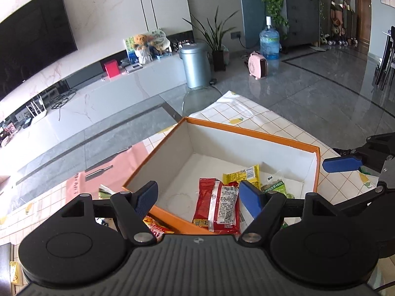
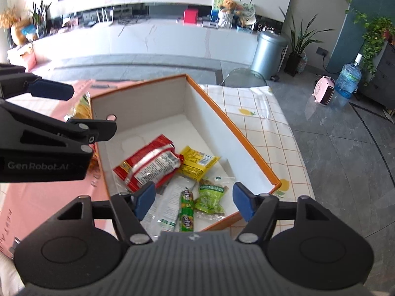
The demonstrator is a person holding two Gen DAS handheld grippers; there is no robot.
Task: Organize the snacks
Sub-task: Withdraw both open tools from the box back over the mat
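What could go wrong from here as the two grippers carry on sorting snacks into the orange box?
1. The left gripper and right gripper hover open over the same orange box; they could collide.
2. Packets are bunched at one end: the red packet overlaps the yellow packet, so more may pile unevenly.
3. A snack outside the wall sits partly hidden and could be missed.

Place: a home living room.
Wall: a large dark TV (image 1: 34,39) hung on pale marble panels.
Cabinet: a long low white unit (image 2: 172,37) carried a teddy bear (image 1: 140,41), a red box (image 1: 111,68) and a router (image 1: 37,109).
Floor: glossy grey tiles (image 1: 308,86), with a metal bin (image 1: 196,65), potted plants (image 1: 217,42), a water jug (image 1: 269,40) and a pink heater (image 1: 258,65).
Table: a checked cloth (image 2: 266,123) with lemon prints.
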